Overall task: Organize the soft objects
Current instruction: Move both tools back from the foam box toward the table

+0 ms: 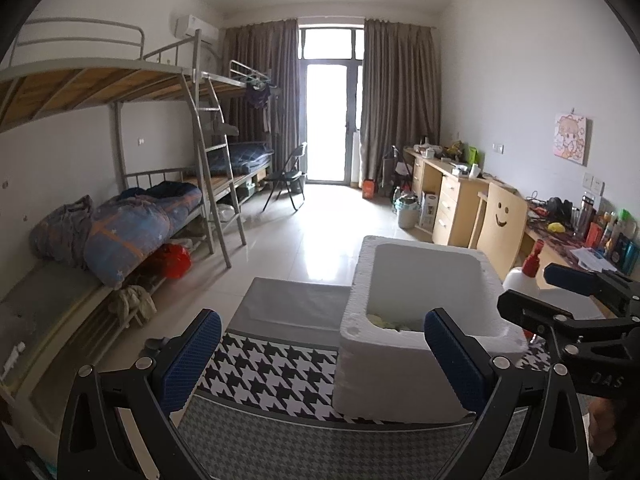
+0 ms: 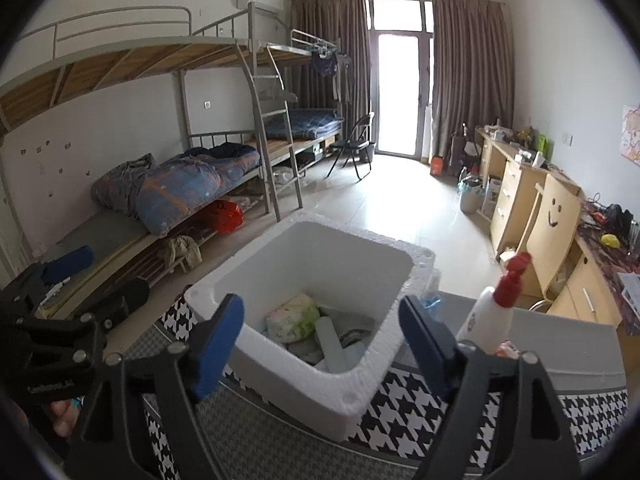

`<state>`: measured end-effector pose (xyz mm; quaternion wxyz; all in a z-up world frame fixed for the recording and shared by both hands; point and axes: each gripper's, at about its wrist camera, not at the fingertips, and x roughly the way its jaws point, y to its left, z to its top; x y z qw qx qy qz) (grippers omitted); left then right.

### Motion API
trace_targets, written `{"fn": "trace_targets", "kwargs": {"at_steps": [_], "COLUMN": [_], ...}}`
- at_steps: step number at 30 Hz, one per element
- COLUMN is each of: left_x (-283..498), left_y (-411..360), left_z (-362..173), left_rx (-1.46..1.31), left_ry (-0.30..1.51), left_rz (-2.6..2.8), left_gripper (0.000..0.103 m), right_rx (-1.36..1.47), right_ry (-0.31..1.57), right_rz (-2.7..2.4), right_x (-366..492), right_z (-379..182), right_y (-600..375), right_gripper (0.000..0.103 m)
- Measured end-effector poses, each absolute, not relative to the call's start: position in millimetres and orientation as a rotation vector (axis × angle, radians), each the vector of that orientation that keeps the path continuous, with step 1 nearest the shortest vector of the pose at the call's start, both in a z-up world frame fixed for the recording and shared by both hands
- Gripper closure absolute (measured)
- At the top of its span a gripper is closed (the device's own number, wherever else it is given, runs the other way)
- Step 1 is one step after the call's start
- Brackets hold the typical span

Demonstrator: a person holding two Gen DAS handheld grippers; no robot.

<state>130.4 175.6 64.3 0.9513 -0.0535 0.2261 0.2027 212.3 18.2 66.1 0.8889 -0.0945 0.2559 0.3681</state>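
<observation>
A dormitory room, midway through a tidy-up: the right gripper (image 2: 320, 344) hangs over the near rim of a white foam box (image 2: 362, 390) with its jaws spread wide and nothing between them; the soft things already gathered lie in the box's bottom, among them a pale green-and-pink printed bundle (image 2: 294, 317), and beside it what may be a white tube and grey cloth, though the fisheye blurs them too much to be sure. The left gripper (image 1: 322, 350) waits just beside the box, over the houndstooth cloth (image 1: 276, 376) on the counter, its jaws likewise released and empty. A white spray bottle (image 2: 486, 322) with a red trigger head stands on the counter just to the right of the box.

On this evidence the step in hand looks like the end of a drop-off: an item is in the box and both tools are free. The next move calls for finding another soft object; none lies within plain reach on the cloth, so one gripper would have to turn away from the box, clear its rim and the bottle, and close on the next piece.
</observation>
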Motion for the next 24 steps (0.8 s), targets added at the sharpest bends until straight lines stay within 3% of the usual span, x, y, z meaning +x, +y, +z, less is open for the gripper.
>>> {"fn": "trace_targets", "kwargs": {"at_steps": [21, 24], "left_x": [97, 93], "left_y": [119, 115], "left_z": [73, 70], "left_rx": [-0.041, -0.047], "left_ry": [0.413, 0.414], "left_rz": [0.325, 0.315], "left_gripper": [0.001, 0.001], "right_rx": [-0.136, -0.129], "right_ry": [0.457, 0.445], "right_rz": [0.741, 0.729], "right_x": [163, 160], "right_z": [76, 76], "right_y": [-44, -51], "right_gripper": [0.015, 0.011]}}
